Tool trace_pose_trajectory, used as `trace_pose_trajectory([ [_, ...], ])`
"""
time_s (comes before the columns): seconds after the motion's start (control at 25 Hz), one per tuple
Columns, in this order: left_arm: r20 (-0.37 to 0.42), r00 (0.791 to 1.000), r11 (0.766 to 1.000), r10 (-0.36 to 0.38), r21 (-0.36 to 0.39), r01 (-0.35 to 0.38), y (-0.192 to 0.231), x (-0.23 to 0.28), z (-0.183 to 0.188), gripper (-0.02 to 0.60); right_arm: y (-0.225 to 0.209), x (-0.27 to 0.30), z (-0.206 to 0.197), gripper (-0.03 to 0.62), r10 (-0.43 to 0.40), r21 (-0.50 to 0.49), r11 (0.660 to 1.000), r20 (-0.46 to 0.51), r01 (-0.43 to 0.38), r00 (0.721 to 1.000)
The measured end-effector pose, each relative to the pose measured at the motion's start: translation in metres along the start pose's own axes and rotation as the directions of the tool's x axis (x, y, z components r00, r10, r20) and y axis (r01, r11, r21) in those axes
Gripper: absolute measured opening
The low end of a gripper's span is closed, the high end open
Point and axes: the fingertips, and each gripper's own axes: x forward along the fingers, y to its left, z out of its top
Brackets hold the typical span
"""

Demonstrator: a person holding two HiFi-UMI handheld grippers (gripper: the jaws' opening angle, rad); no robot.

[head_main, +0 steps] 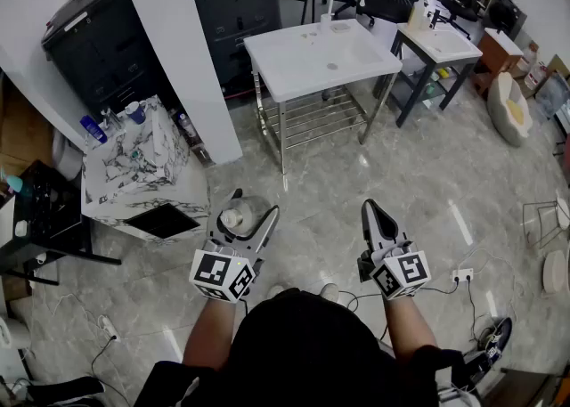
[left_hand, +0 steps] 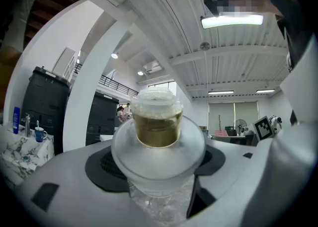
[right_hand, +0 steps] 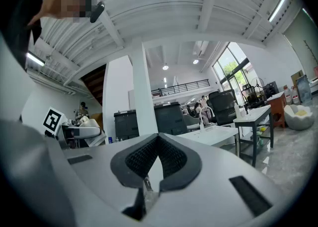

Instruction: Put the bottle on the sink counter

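1. Over the glossy floor [head_main: 374, 165], head view: the left gripper [head_main: 247, 219] carries the bottle [head_main: 233, 216], well short of the white sink counter [head_main: 321, 60]. The right gripper [head_main: 372, 215] hangs beside it.
2. Left gripper view: wide-set jaws clamp the bottle's clear body, with its cap pointing away.
3. Right gripper view: jaws pressed together, with nothing between them.

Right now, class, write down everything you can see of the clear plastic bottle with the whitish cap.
The clear plastic bottle has a whitish translucent cap, a yellowish-brown band at the neck, a rounded shoulder and a crinkled lower body. It stands roughly upright, cap up, clamped between the dark pads of the left gripper. It is carried above the marbled floor, short of the white sink counter.
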Motion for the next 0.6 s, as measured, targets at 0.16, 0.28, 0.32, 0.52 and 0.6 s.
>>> trace_pose_trajectory([
  [0.16, 0.011, 1.000, 1.000, 0.009, -0.003, -0.009, -0.001, 0.002, 0.005, 0.354, -0.003, 0.004, 0.005, 0.029, 0.007, -0.003, 1.000, -0.004, -0.007, 1.000],
  [0.28, 0.010, 1.000, 1.000, 0.008, -0.002, -0.008, 0.000, 0.002, 0.005, 0.354, -0.002, 0.006, 0.002, 0.029, 0.018, -0.002, 1.000, -0.009, -0.018, 1.000],
  [0.32, 0.008, 1.000, 1.000, 0.008, -0.001, -0.008, 0.000, 0.002, 0.004, 0.354, -0.001, 0.007, 0.002, 0.029, 0.019, -0.001, 1.000, -0.011, -0.019, 1.000],
  [0.52, 0.008, 1.000, 1.000, -0.005, -0.005, 0.006, 0.007, 0.004, 0.003, 0.354, 0.003, 0.017, 0.001, 0.029, 0.019, 0.002, 1.000, -0.010, -0.019, 1.000],
  [0.6, 0.009, 1.000, 1.000, -0.015, -0.007, 0.015, 0.011, 0.004, 0.005, 0.354, 0.007, 0.021, 0.002, 0.031, 0.035, 0.008, 0.999, 0.002, -0.035, 0.999],
])
